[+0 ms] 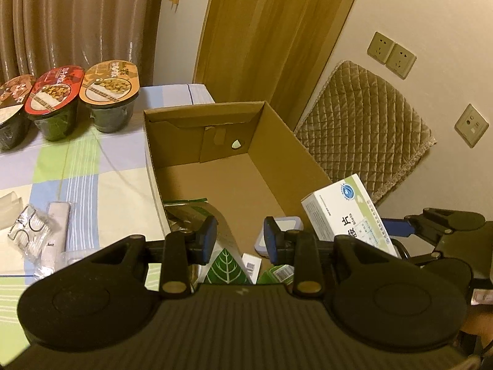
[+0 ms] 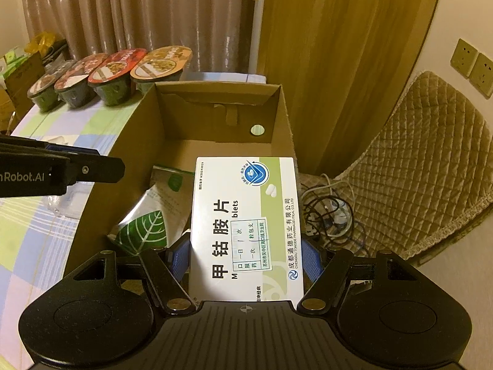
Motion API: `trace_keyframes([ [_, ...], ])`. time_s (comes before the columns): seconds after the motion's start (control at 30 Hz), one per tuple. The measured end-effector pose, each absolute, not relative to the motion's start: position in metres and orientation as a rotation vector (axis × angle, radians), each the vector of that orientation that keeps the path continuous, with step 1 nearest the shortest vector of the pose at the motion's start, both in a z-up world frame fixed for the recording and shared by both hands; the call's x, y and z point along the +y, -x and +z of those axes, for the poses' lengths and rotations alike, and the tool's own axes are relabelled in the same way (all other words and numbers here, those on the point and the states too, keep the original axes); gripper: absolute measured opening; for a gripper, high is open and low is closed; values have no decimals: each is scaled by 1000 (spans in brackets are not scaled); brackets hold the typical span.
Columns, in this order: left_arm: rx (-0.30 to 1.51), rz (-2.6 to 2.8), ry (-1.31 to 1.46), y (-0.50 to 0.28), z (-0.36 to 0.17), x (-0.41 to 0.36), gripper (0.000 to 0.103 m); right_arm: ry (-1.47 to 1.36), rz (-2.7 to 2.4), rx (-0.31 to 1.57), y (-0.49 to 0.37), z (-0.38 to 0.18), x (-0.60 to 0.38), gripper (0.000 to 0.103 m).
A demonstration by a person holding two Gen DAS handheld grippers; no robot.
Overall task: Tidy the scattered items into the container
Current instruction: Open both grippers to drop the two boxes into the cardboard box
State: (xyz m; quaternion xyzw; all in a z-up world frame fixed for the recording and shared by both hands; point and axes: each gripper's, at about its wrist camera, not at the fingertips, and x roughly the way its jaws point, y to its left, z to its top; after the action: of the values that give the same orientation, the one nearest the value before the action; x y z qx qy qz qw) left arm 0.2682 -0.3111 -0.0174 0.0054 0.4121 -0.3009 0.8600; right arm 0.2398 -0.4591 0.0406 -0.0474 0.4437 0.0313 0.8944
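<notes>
My right gripper (image 2: 245, 260) is clamping one white-and-green cardboard medicine box (image 2: 245, 225) across its width, blue pads pressing both long sides; the box is hanging flat-face-up above the near right corner of the open brown cardboard carton (image 2: 279, 114); in the left wrist view the same box (image 1: 345, 212) is showing tilted just over the carton's right wall (image 1: 286, 141).

My left gripper (image 1: 239, 240) is hovering over the carton's near end, fingers apart, nothing between them.

Count inside the carton: one silver foil pouch with a green leaf print (image 2: 148, 219), lying slanted against the left wall; one small white square item with a grey-blue rim (image 1: 285, 231); at least two smaller green-and-white packets near the bottom edge, partly hidden behind my fingers; the far half of the carton floor (image 1: 222, 182) is lying bare, giving open room.

Count on the checked tablecloth (image 1: 101, 182): four oval lidded food tubs (image 2: 160, 64) in a row beside the carton's far left corner in the right wrist view (three in the left wrist view); one crinkled clear plastic wrapper (image 1: 29, 231) and one white flat stick-shaped pack (image 1: 57, 231) near the table's near edge, well apart from the tubs.

A quilted tan cushion (image 2: 431, 166) is standing to the right of the carton; one tangle of cables (image 2: 329, 209) is lying between them.
</notes>
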Motion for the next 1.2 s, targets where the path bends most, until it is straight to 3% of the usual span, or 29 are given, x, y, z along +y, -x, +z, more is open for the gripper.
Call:
trace_keyframes([
  [0.7,875,-632,-31,-268,-19,-298,27,70,110,892,-250,35,-447,74],
  [1.2,872,-609,-33,-235,-15,-262,34,5,76,869,-196,47,-452,74],
])
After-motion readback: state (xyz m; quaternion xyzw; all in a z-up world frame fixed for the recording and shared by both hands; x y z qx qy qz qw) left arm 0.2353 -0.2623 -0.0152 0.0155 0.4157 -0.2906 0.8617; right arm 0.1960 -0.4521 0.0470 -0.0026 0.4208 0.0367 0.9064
